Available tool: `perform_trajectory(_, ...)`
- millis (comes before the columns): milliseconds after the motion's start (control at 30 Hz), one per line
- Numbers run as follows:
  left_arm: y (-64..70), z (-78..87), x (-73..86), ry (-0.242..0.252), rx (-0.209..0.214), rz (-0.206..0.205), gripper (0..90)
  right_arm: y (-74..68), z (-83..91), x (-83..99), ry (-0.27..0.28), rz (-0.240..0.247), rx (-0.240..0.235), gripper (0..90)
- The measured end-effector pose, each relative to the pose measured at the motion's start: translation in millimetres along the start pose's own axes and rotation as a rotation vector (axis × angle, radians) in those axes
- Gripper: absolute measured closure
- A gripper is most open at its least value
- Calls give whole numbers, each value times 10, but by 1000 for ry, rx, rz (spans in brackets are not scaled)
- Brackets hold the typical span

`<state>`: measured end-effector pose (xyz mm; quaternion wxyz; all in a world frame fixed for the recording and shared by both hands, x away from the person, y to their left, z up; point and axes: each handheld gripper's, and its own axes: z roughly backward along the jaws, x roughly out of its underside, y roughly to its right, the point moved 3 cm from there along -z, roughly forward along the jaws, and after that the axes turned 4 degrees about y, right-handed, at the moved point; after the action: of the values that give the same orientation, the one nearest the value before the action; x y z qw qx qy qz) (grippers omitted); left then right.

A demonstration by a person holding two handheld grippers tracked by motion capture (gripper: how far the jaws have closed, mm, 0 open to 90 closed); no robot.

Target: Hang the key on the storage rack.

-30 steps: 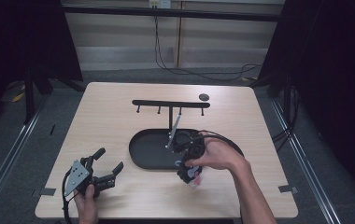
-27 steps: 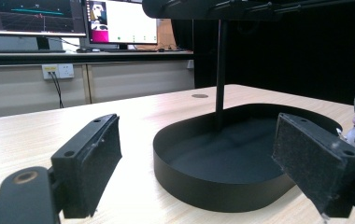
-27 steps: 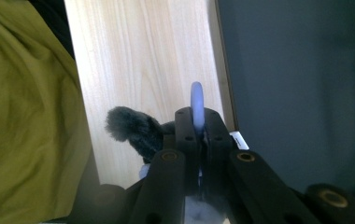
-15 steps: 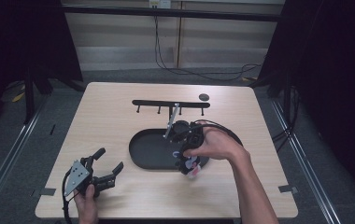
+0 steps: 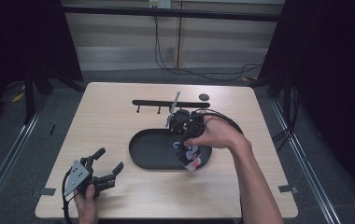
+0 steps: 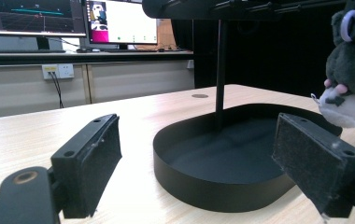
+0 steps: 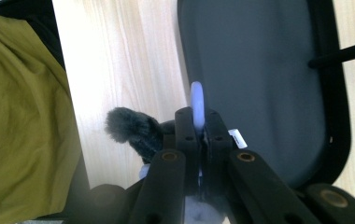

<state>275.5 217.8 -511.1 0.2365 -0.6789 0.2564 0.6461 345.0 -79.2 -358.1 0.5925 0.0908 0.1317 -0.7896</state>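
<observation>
A dark grey and white plush toy (image 5: 190, 157) hangs by a lavender ring (image 7: 197, 103) from my right gripper (image 5: 185, 143), which is shut on that ring. It dangles over the right end of the black oval tray (image 5: 150, 157). In the right gripper view the jaws (image 7: 197, 116) pinch the ring, with dark fur (image 7: 130, 129) below them and the tray floor (image 7: 259, 70) beyond. My left gripper (image 5: 109, 160) rests open near the front left of the table, holding nothing. Between its jaws (image 6: 199, 158) I see the tray (image 6: 222, 186) and the toy (image 6: 351, 74) at the far right.
A black rack with a horizontal hook bar (image 5: 161, 102) stands behind the tray; its post (image 6: 220, 70) rises from the tray. A small black disc (image 5: 204, 97) lies at the back. An olive garment (image 7: 21, 116) shows beside the table edge. Monitors (image 6: 119, 21) stand beyond.
My right gripper has lifted the toy and carried it a little farther back over the tray's right end. The left gripper has stayed put.
</observation>
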Motion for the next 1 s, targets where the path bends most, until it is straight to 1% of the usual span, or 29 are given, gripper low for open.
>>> perform_trajectory(133,3,-1,-1,3,0,5,151,50,6,-6,-23,-2,-5,874)
perform_trajectory(167,0,0,0,0,0,0,151,60,12,-9,-37,-4,-4,874)
perform_trajectory(233,0,0,0,0,0,0,151,84,25,-18,-41,-4,-5,874)
perform_trajectory(367,0,0,0,1,0,0,151,139,72,-43,-56,4,7,874)
perform_trajectory(400,0,0,0,0,0,0,151,150,86,-53,-65,-6,6,874)
perform_trajectory(433,-1,1,-1,0,0,-1,151,171,91,-60,-68,9,9,874)
perform_trajectory(467,0,0,0,1,0,0,151,187,98,-75,-73,9,15,874)
perform_trajectory(500,4,-3,0,5,0,6,151,205,113,-89,-86,11,20,874)
perform_trajectory(600,0,0,0,0,0,0,151,235,140,-135,-114,11,26,874)
perform_trajectory(767,0,0,0,1,0,0,151,327,157,-186,-117,10,33,873)
perform_trajectory(867,3,-2,0,3,0,5,151,362,147,-206,-137,4,36,874)
perform_trajectory(900,0,1,0,-2,1,0,151,379,141,-214,-129,-1,29,873)
perform_trajectory(933,3,1,-1,-1,0,5,151,402,139,-221,-127,-4,27,874)
perform_trajectory(1000,-1,2,0,-3,0,0,151,451,152,-227,-135,-12,33,873)
